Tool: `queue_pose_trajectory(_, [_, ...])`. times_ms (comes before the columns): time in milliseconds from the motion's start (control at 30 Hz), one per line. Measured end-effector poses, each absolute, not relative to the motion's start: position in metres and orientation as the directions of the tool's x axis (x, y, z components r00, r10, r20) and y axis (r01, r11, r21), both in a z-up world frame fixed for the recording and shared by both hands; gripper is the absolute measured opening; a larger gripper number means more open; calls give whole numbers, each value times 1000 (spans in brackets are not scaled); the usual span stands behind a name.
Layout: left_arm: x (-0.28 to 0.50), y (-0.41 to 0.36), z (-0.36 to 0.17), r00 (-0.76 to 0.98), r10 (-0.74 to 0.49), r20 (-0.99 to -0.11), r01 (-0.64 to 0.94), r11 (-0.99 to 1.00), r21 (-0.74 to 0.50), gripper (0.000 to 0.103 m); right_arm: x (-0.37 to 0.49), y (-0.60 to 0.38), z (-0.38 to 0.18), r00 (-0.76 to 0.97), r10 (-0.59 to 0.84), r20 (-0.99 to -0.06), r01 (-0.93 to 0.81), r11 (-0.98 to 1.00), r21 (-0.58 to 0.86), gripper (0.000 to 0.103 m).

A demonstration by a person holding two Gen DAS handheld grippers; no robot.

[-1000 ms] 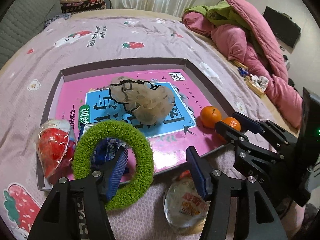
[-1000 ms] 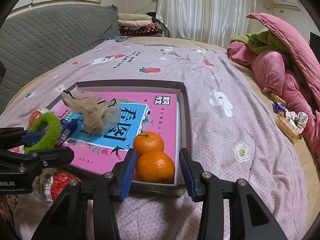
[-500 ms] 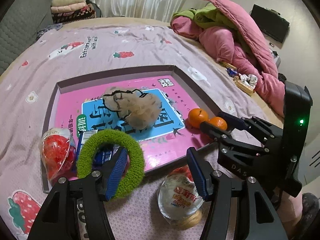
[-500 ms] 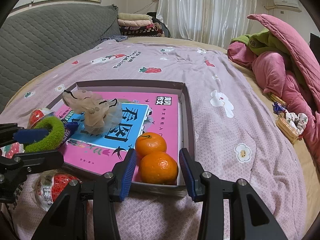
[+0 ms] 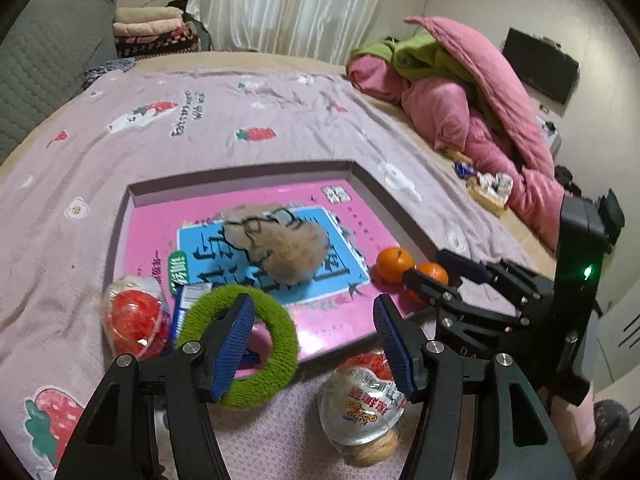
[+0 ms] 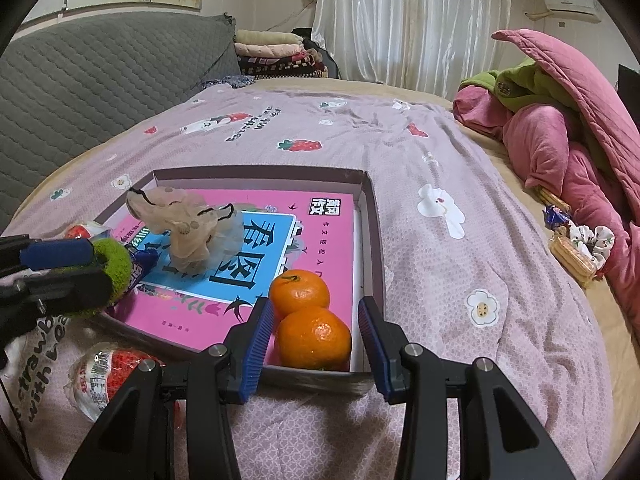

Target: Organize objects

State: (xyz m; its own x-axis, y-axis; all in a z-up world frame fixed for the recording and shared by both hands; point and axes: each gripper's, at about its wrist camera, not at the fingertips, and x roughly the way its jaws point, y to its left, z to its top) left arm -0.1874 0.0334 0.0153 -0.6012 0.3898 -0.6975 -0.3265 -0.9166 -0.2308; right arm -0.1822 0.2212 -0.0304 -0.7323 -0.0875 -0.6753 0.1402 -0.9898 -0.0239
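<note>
The green ring point(image 5: 240, 346), a fuzzy loop, hangs on the left finger point(image 5: 234, 344) of the left tongs point(image 5: 314, 342), which passes through its hole. The jaws stand wide and the right finger touches nothing, so the ring is hooked, not pinched. It hovers over the near left corner of the shallow box point(image 5: 244, 176), above a blue wrapped packet point(image 5: 182, 308) and beside a red-filled snack pack point(image 5: 134, 316). The box floor is a pink-and-blue printed sheet; a beige sheer pouch point(image 5: 280, 246) lies mid-box. At the near right corner two mandarins point(image 6: 308, 316) touch each other. The right tongs point(image 6: 316, 338) straddle the nearer one, jaws part-open with a gap showing on each side; the pads probably do not press it, though the angle leaves some doubt.

Step in hand, as judged: placing the ring into the box, with the right tongs idle after setting down fruit. The next move calls for tilting or lowering the left tongs so that the loop slides off the finger onto a bare part of the sheet. A second snack pack point(image 5: 366, 396) lies on the bed, just outside the box's near edge, not yet sorted.

The box rests on a lilac strawberry-print bedspread point(image 6: 420, 152). A pink quilt point(image 6: 560, 128) is heaped at the bed's right side, a grey quilted headboard point(image 6: 100, 68) stands left, and white curtains point(image 6: 400, 16) hang behind.
</note>
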Motion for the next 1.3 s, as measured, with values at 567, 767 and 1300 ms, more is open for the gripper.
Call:
queue_pose_trajectory(567, [-183,7,32,-646,380,-662,-275,-925,-263,69,-174,211,-17,-770,-117,-627,170,-985,-26,56])
queue_pose_trajectory(767, [-172,8,33,-650,369,-665,-294,-928,-228,69,-172,210,-15,-777,-116,-618,172,-985,-31,56])
queue_pose_trajectory(1300, [-153,18,23,-637,363,-680,-311,-928,-204,69,-144,206,1,-799,-188,-572,250,-968,-31,61])
